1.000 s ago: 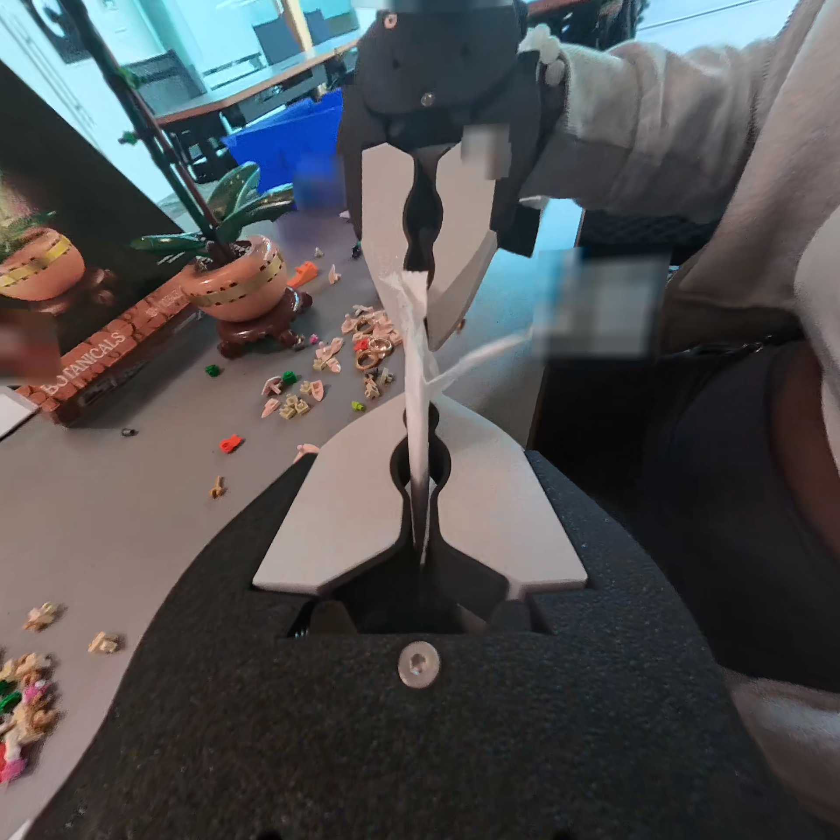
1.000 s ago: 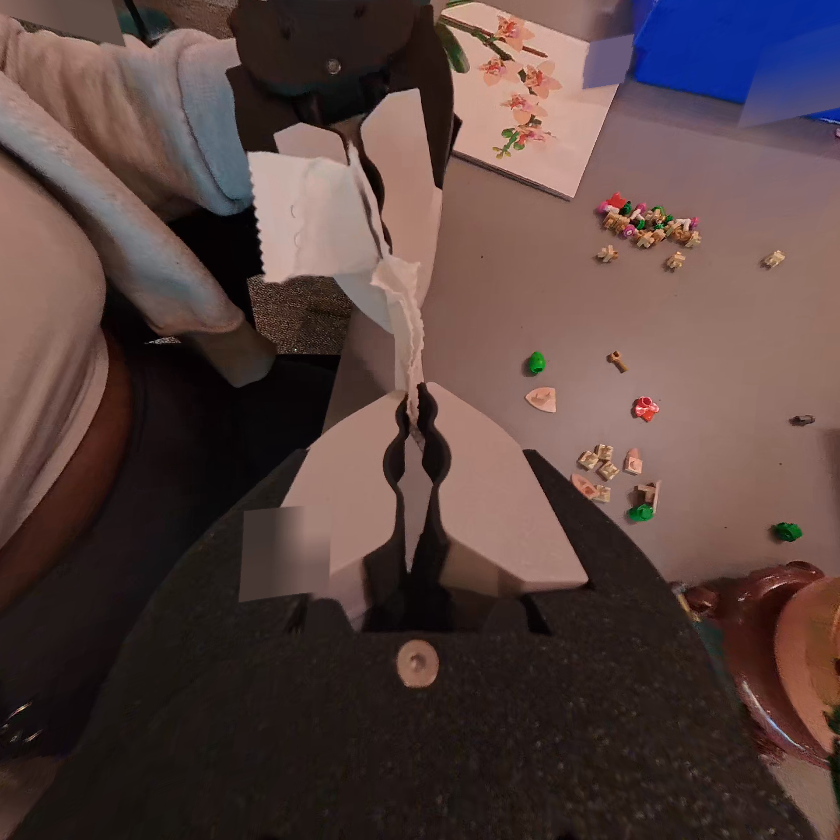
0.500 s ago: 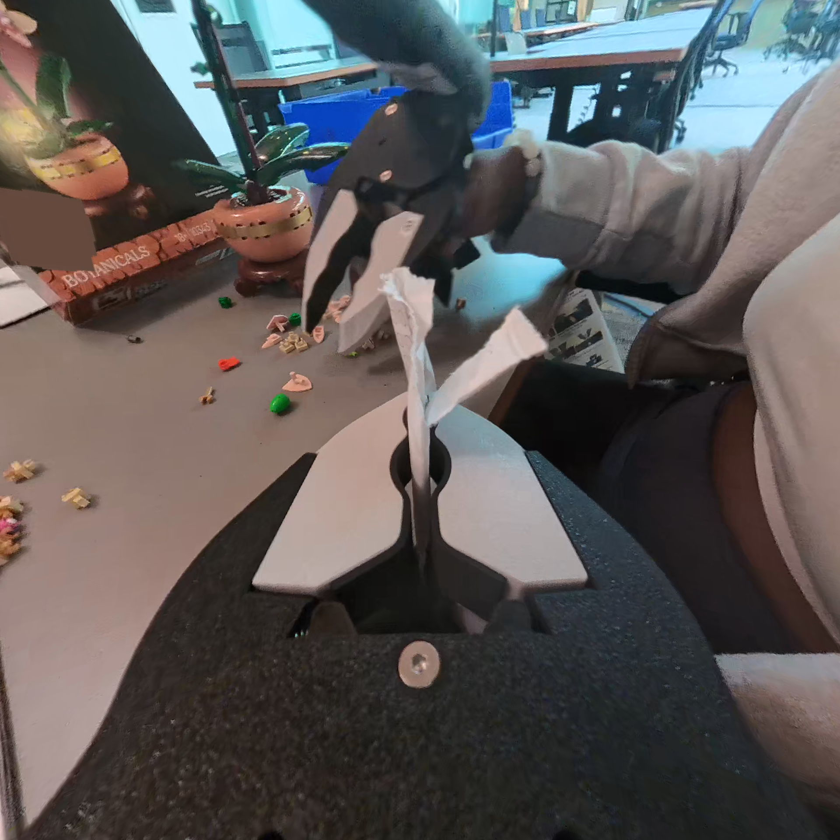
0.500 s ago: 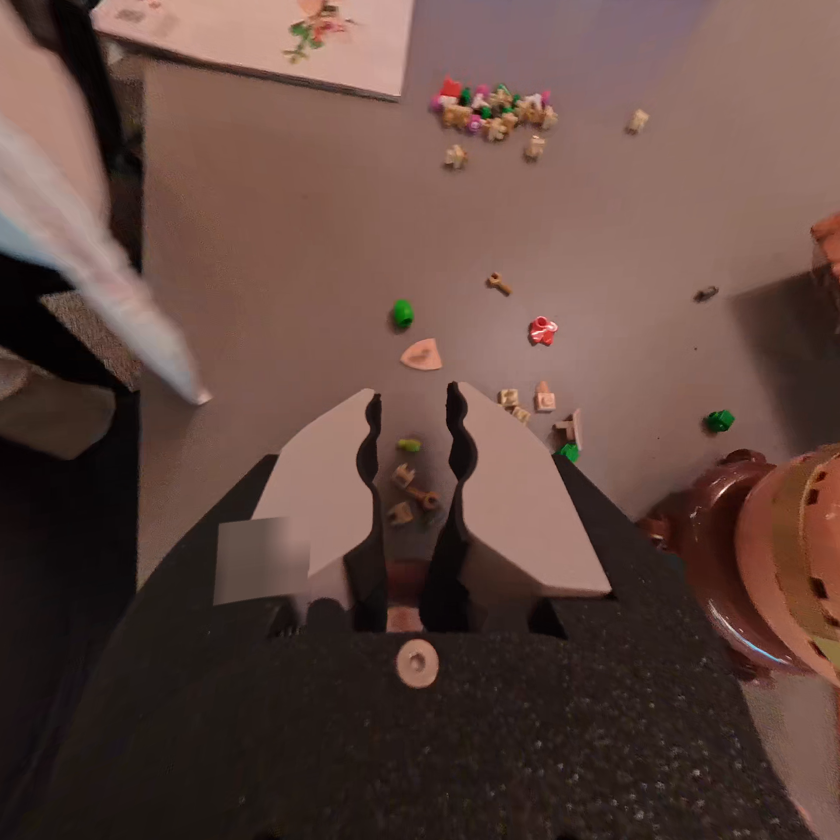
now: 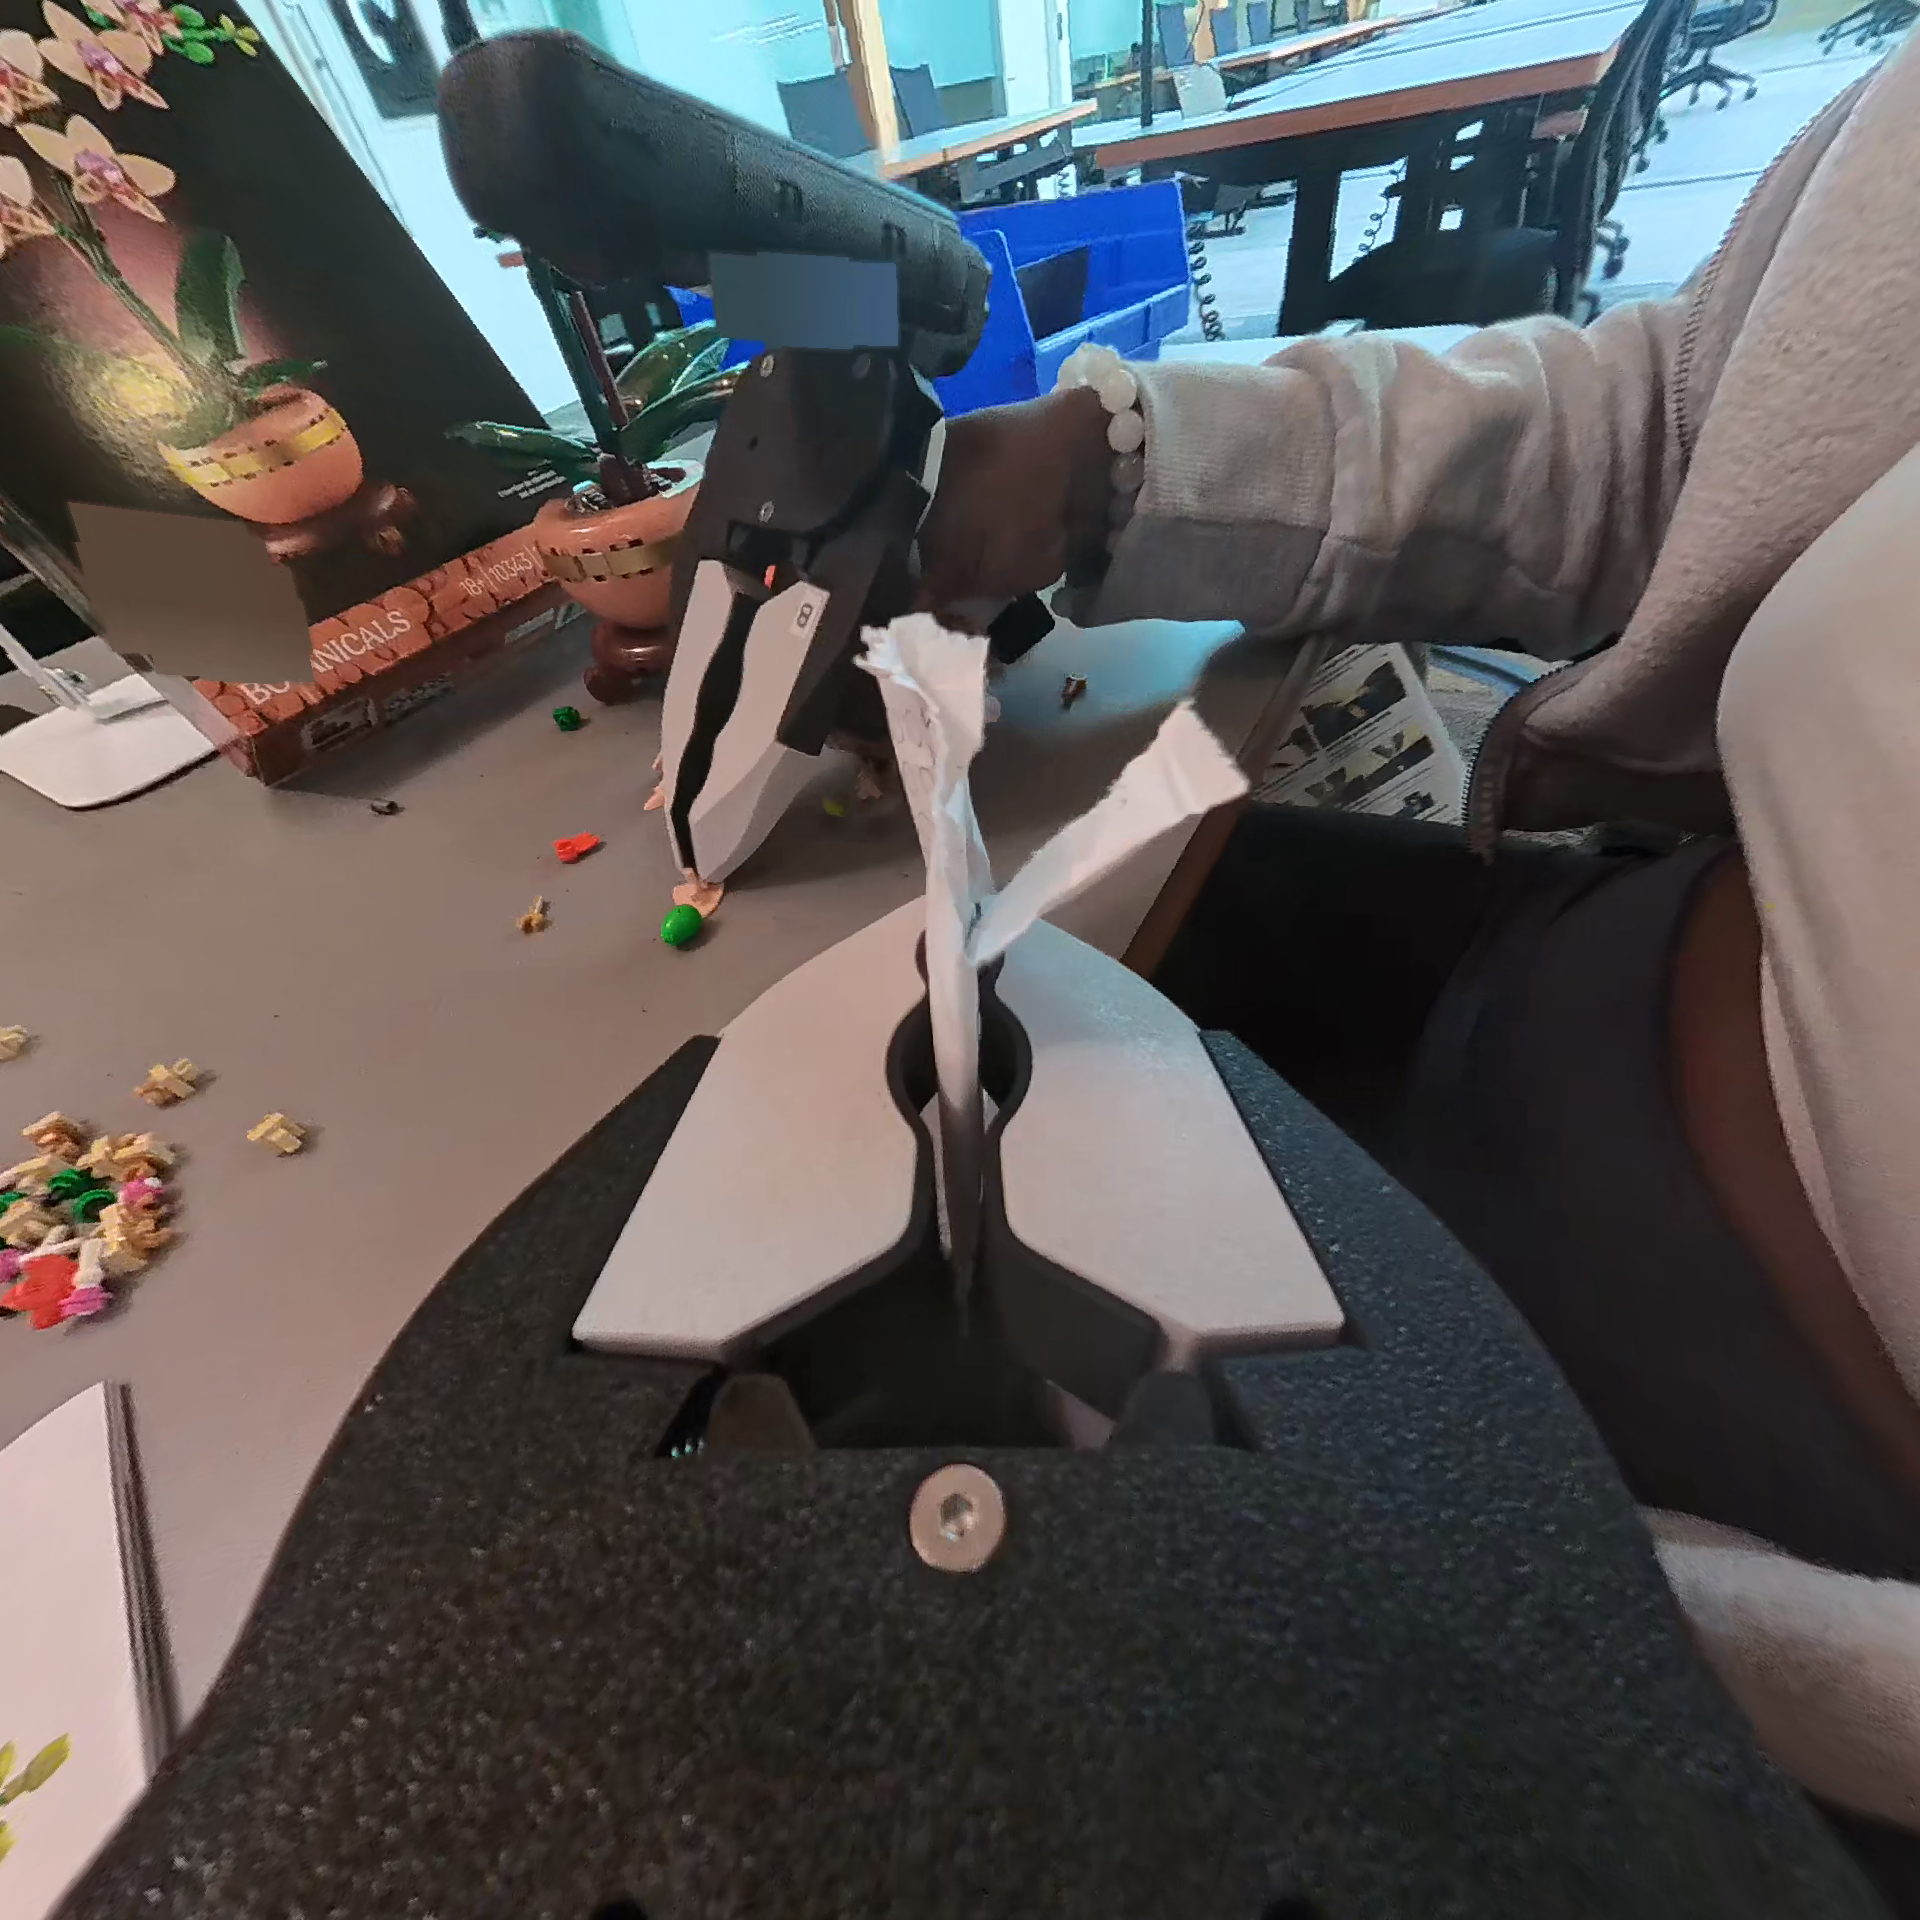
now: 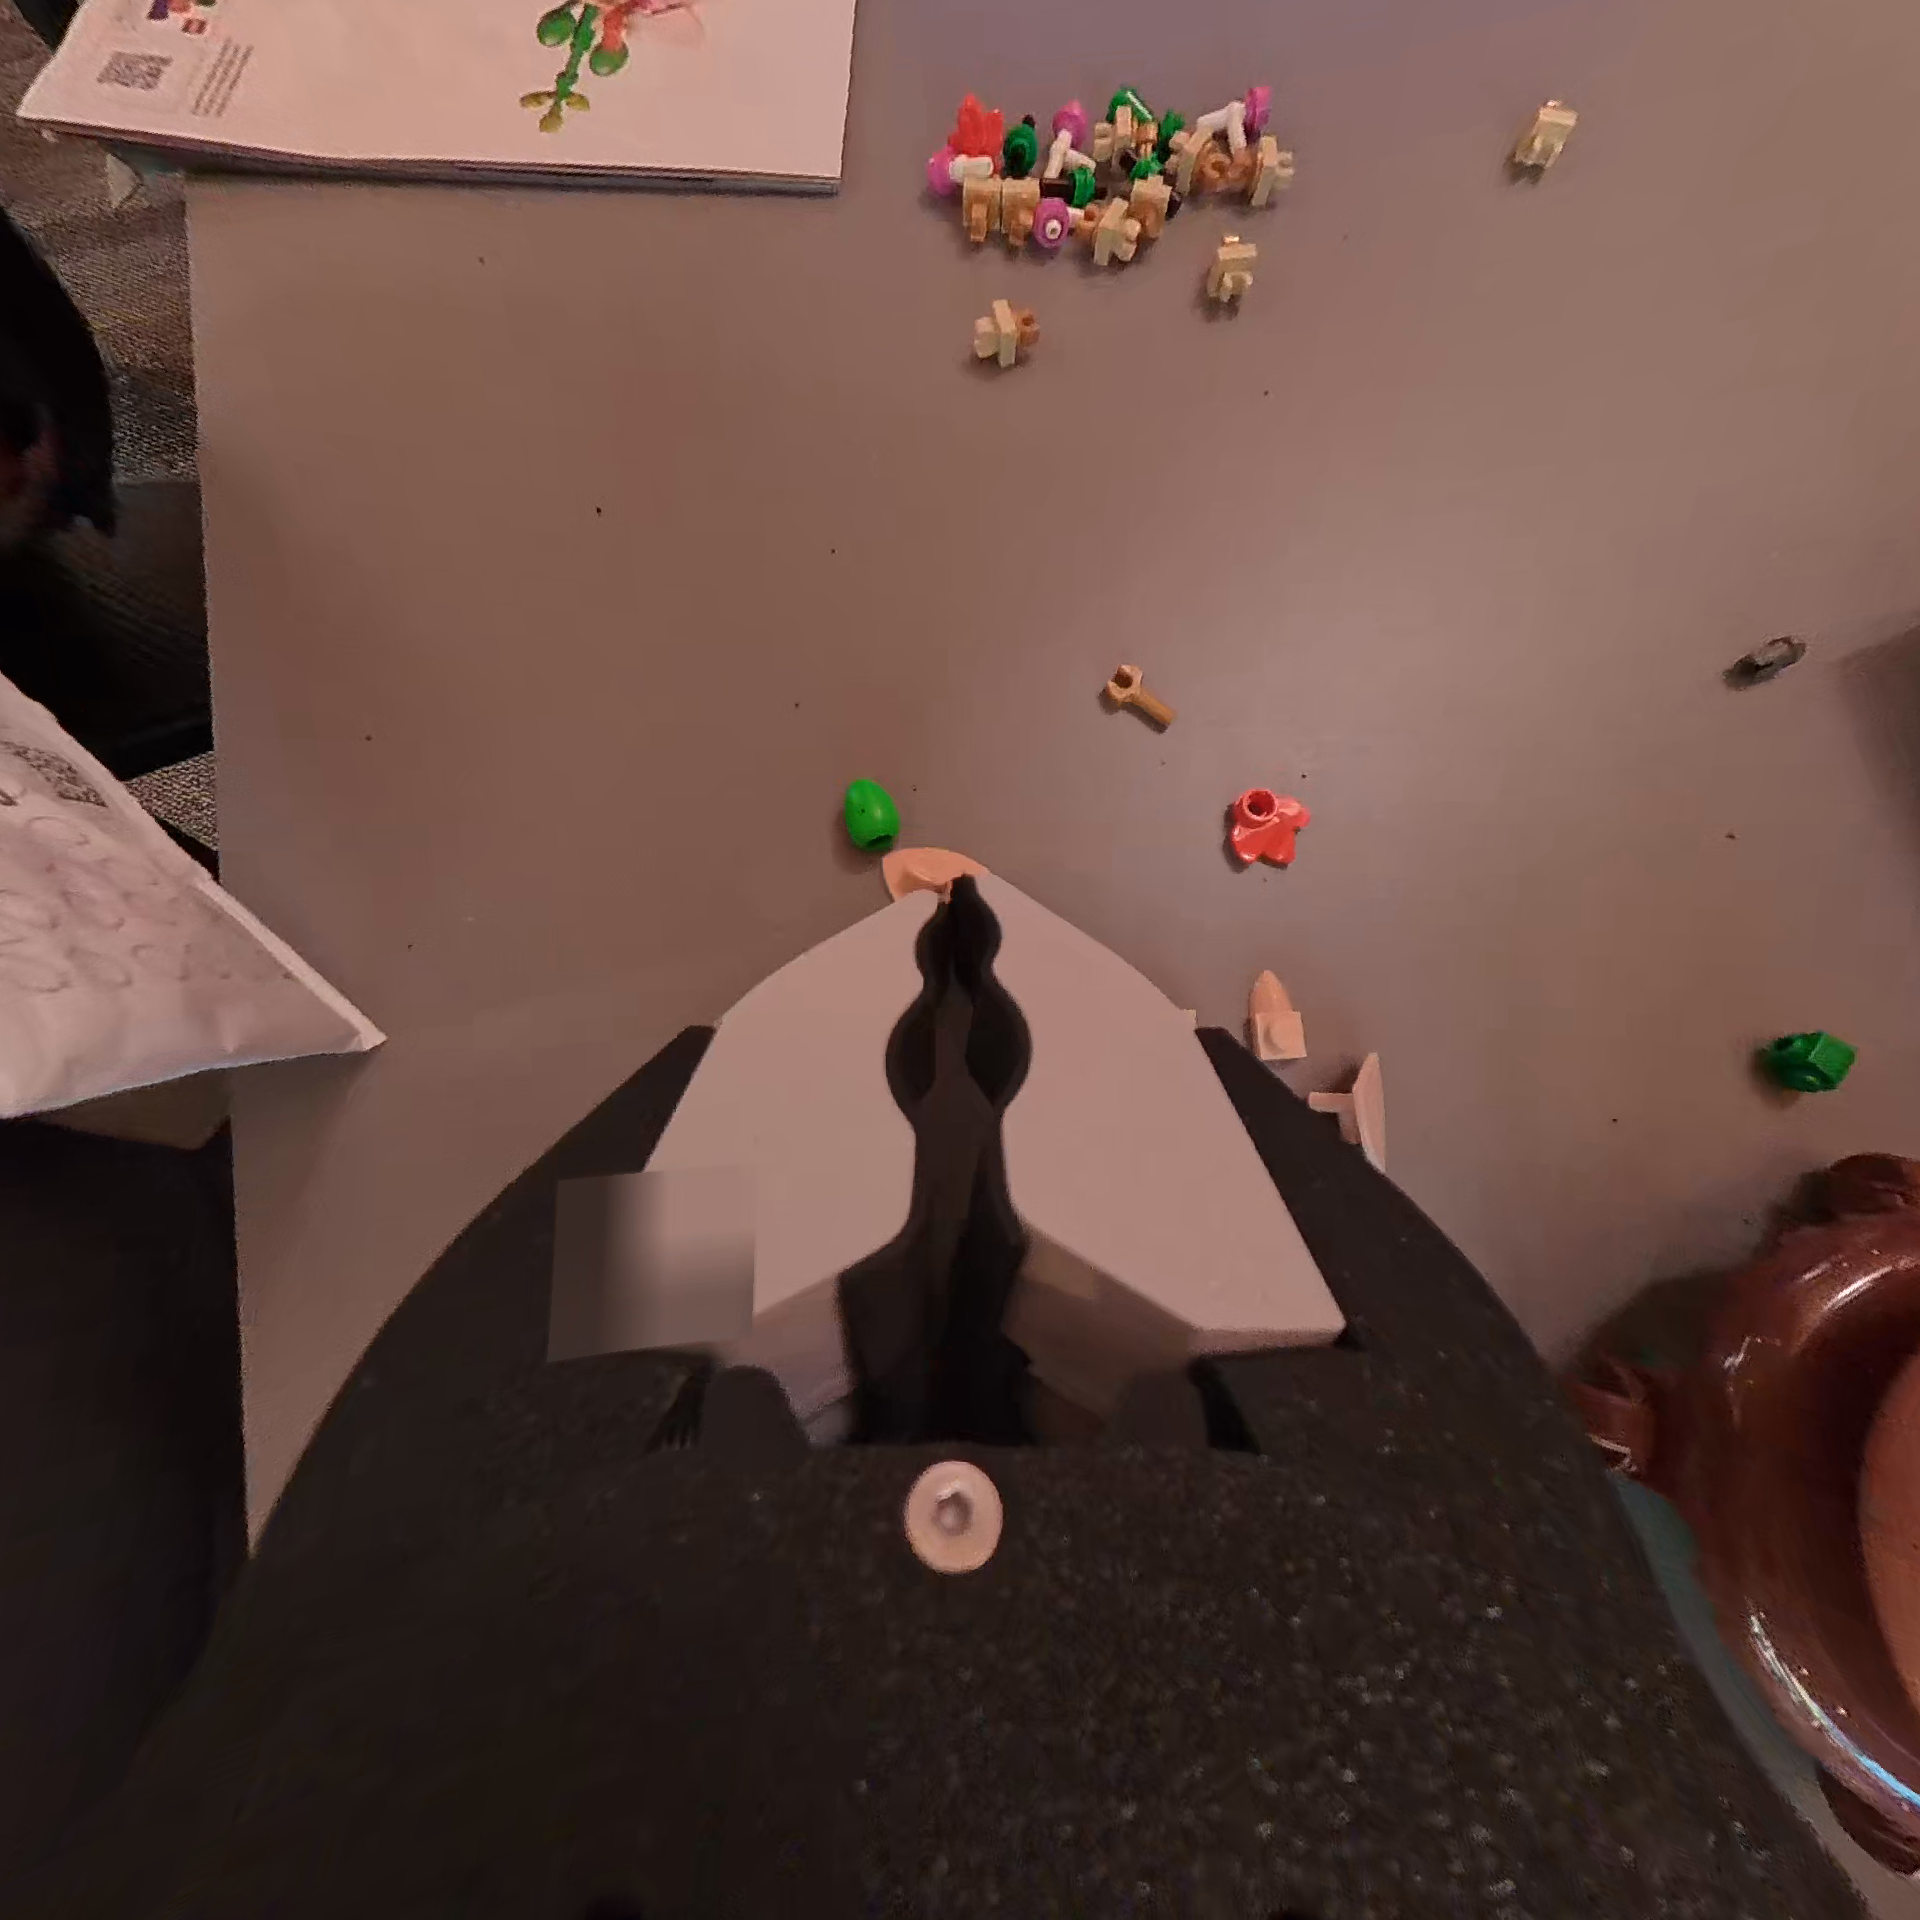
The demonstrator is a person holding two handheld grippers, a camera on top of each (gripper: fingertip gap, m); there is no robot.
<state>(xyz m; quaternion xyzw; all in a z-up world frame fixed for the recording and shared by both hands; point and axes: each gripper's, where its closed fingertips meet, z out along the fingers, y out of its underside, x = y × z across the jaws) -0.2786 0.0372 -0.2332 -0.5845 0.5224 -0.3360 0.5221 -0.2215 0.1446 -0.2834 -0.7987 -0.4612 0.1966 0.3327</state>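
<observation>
The grey table point(image 6: 623, 623) is ending at its near edge just by the left gripper point(image 5: 961, 940), and there's loads of bare surface sitting between the brick pile point(image 6: 1117, 171) and the instruction booklet point(image 6: 447, 94). That left one is hanging over the edge with its jaws clamped tight on a torn white paper bag point(image 5: 951, 831), which is sticking up and flopping sideways. The right gripper point(image 6: 956, 894) is pointing down at the table, jaws pinched together on a small tan petal piece point(image 6: 920, 868), with a green bud piece point(image 6: 871, 816) lying just beside it and a red flower piece point(image 6: 1264, 828) sitting nearby.
</observation>
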